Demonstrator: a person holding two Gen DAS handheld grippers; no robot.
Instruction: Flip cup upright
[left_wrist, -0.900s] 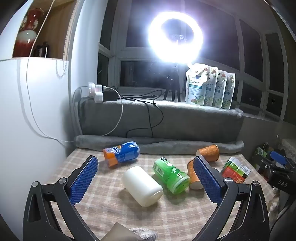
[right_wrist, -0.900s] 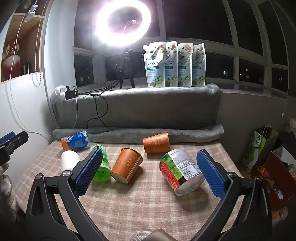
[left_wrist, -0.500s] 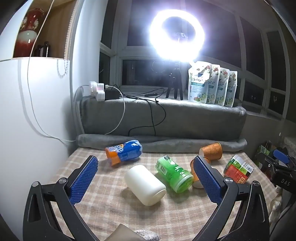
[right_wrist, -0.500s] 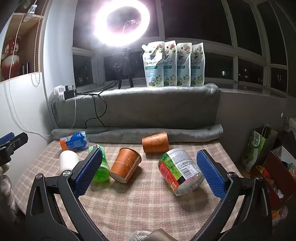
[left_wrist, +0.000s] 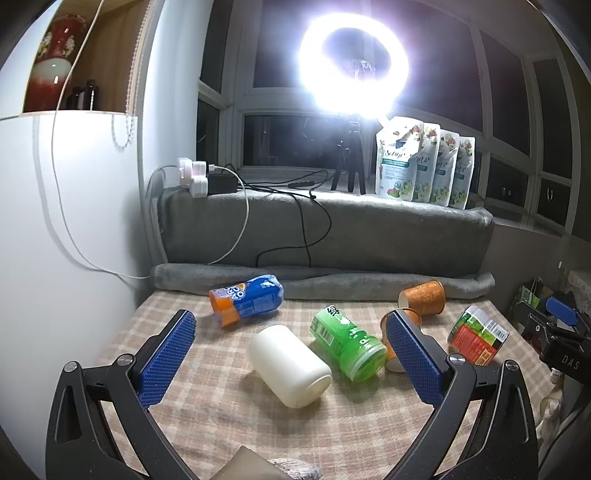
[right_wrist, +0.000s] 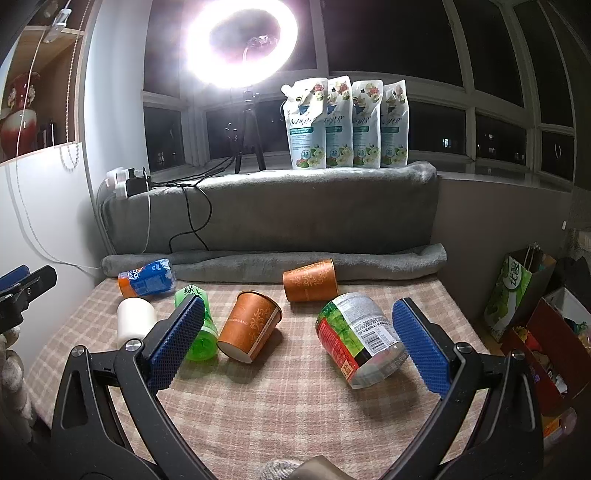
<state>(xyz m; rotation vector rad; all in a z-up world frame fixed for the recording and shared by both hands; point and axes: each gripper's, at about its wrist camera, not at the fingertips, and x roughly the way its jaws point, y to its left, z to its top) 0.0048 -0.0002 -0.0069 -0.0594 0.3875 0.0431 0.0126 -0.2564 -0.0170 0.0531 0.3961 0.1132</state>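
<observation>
Several cups lie on their sides on the checked tablecloth (right_wrist: 295, 406). In the right wrist view: an orange paper cup (right_wrist: 249, 330) in the middle, a second orange cup (right_wrist: 310, 285) behind it, a red-and-green labelled cup (right_wrist: 360, 343), a green cup (right_wrist: 199, 332), a white cup (right_wrist: 135, 323) and a blue-orange cup (right_wrist: 146, 282). My right gripper (right_wrist: 297, 345) is open and empty, above the table's near side. In the left wrist view the white cup (left_wrist: 288, 365) and green cup (left_wrist: 347, 343) lie ahead. My left gripper (left_wrist: 291, 354) is open and empty.
A rolled grey blanket (right_wrist: 273, 264) runs along the table's back under a grey padded ledge (right_wrist: 273, 206) with cables, a ring light (right_wrist: 240, 40) on a tripod and several pouches (right_wrist: 347, 123). A white wall (left_wrist: 55, 240) stands left. Bags and boxes (right_wrist: 524, 295) stand right.
The left wrist view has shifted slightly, so the cups sit a little further right and lower in it. The right view is almost unchanged. Both grippers stay open.
</observation>
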